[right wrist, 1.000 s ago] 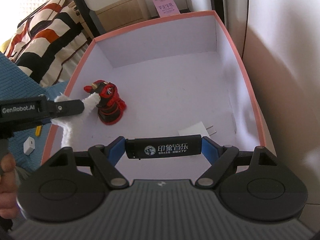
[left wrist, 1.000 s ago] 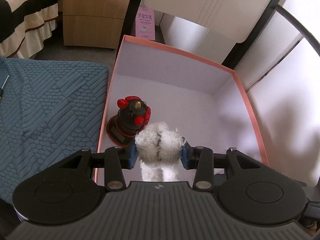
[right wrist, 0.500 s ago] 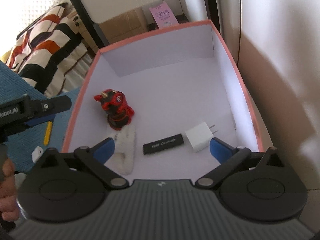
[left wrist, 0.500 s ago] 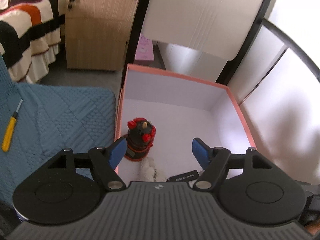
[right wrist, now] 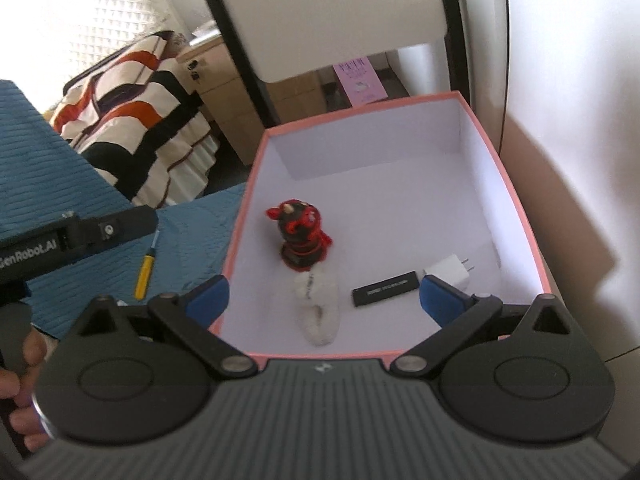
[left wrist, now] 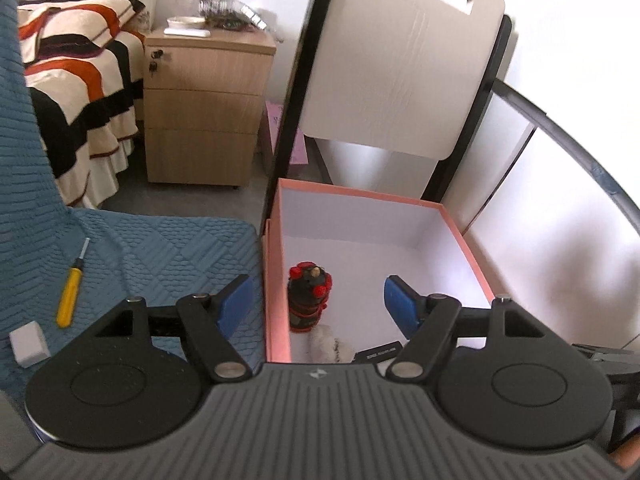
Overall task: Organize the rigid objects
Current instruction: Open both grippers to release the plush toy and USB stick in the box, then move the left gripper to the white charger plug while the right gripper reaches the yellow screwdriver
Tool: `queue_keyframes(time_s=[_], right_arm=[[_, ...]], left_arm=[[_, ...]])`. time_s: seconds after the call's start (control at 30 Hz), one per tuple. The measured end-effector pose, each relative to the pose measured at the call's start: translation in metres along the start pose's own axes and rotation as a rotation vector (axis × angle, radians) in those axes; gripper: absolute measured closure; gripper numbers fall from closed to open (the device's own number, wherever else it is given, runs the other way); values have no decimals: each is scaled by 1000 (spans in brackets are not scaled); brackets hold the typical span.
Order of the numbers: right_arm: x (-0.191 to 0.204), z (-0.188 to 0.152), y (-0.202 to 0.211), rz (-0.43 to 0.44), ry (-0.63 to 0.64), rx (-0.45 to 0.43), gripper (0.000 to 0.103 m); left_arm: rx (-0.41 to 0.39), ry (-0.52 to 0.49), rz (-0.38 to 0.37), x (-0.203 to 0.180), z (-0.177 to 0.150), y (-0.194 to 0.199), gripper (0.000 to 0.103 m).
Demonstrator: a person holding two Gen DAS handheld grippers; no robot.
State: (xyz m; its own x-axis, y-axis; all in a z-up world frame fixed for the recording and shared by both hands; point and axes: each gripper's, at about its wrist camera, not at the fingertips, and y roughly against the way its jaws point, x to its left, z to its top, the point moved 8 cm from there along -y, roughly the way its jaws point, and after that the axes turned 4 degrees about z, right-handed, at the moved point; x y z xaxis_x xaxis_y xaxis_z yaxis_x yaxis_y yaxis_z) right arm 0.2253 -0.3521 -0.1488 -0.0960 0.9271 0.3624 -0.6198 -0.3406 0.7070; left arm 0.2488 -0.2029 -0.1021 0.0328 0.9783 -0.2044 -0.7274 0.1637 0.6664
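A pink box (right wrist: 516,200) with a white inside holds a black and red figurine (right wrist: 301,240), a white fluffy toy (right wrist: 318,308), a black stick (right wrist: 386,287) and a white plug adapter (right wrist: 448,270). My right gripper (right wrist: 323,295) is open and empty above the box's near edge. My left gripper (left wrist: 316,305) is open and empty, raised over the box's left wall (left wrist: 274,280); the figurine (left wrist: 308,300) stands below it. A yellow screwdriver (left wrist: 71,290) and a small white block (left wrist: 29,342) lie on the blue quilted cover.
The blue quilted cover (left wrist: 160,252) lies left of the box. A wooden bedside cabinet (left wrist: 204,104) and a striped bed (left wrist: 76,80) are behind. A white chair back (left wrist: 396,60) with a black frame rises beyond the box. A white wall is to the right.
The left gripper let go of the fluffy toy and the right let go of the black stick; both lie in the box. Both grippers opened and pulled up and back.
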Motion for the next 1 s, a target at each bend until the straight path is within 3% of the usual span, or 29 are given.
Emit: queue_keyframes(time_s=[0.47, 1.0], right_arm=[[63, -32, 37, 41, 0, -62, 0], [132, -74, 49, 129, 75, -70, 0]], left_arm=[[-90, 5, 17, 61, -23, 88, 26], [-173, 64, 68, 127, -57, 149, 26]])
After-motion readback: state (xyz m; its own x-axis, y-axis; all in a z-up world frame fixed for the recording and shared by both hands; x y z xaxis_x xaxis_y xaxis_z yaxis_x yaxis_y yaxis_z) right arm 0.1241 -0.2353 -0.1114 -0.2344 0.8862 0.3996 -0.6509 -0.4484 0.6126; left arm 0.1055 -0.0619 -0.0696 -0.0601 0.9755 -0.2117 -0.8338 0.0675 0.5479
